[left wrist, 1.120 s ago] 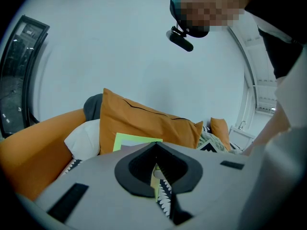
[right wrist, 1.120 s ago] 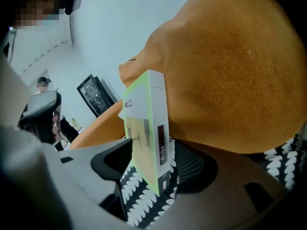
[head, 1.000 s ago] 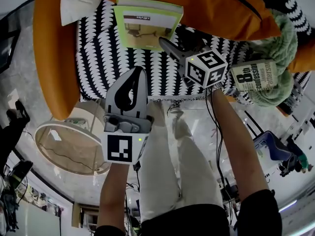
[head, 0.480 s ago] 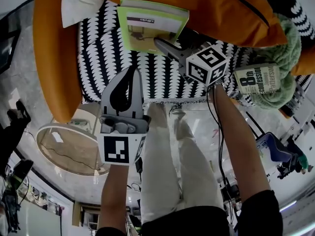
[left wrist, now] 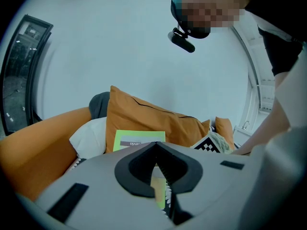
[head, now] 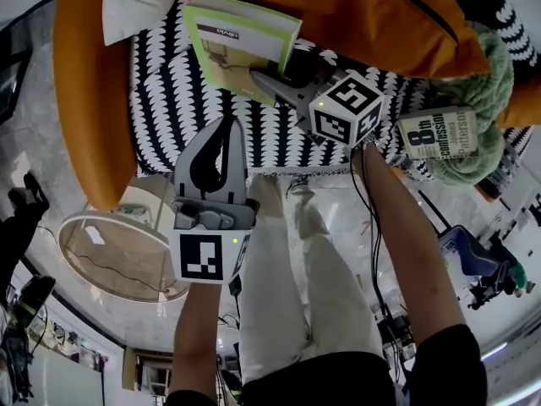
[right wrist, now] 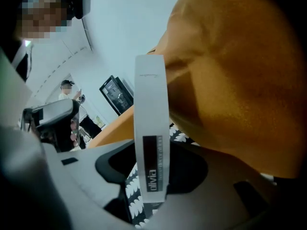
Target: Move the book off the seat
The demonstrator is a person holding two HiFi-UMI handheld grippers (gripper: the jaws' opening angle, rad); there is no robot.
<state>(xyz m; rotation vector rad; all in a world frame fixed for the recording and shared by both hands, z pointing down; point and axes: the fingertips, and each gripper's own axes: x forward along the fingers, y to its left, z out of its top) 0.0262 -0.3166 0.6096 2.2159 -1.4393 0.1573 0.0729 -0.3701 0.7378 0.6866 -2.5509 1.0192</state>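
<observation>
The left gripper (head: pixel 230 122) hangs over the front edge of the seat (head: pixel 165 100), its fingers pressed together on nothing, idle. Further in, the green book (head: pixel 232 41) stands tilted at the back of the black-and-white seat, against the orange cushion (head: pixel 363 15). The right gripper (head: pixel 264 79) has just been closing its fingers on the book's lower edge — the spine sits between them and they appear to grip it. The grasp looks made; the next move calls for lifting the book clear and carrying it off the seat. A second book (head: pixel 438 134) lies far right.
</observation>
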